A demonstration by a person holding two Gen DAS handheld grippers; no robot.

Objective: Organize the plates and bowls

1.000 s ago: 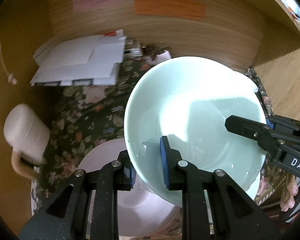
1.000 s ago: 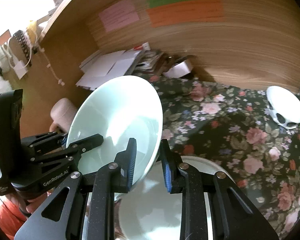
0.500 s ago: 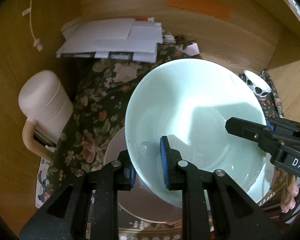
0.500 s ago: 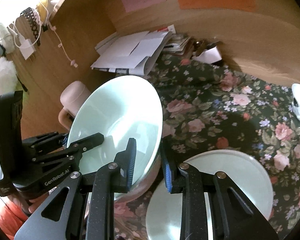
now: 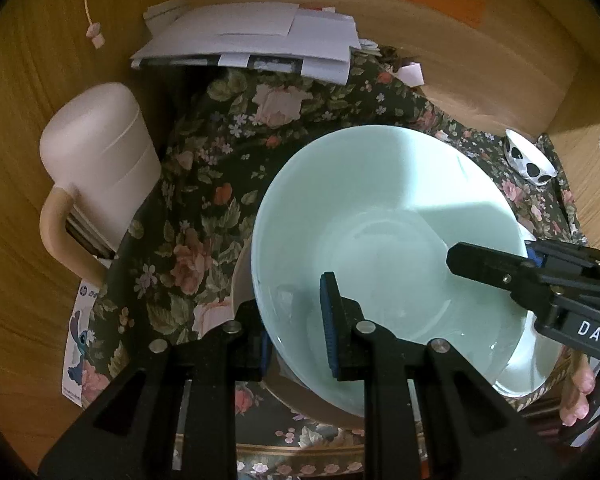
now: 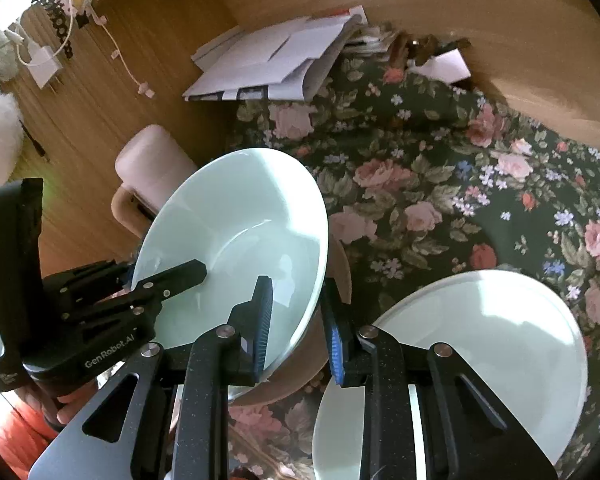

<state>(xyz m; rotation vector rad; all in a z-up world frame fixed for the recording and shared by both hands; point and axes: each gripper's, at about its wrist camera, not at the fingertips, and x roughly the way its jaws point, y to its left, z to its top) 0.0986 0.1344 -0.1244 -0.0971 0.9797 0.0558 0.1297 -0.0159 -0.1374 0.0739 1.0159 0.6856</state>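
pale green bowl, held at two rim points

left gripper [image 5: 296,330]: jaws clamped narrow on near rim of pale green bowl [image 5: 380,248], one pad inside, one outside. right gripper [image 6: 296,328]: same grip on the opposite rim. bowl sits tilted just over a beige dish [image 6: 336,280], above floral cloth [image 6: 440,184]; pale plate [image 6: 500,344] to its right. writing: "genrobot.ai" on the left gripper's body, "das" on the right's.

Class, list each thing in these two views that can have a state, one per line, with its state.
Left gripper: jaws shut on the bowl's rim.
Right gripper: jaws shut on the opposite rim.
Bowl: held, tilted, empty, above a tan dish.
Plate: flat on the floral cloth, empty.
Mug: upside down.
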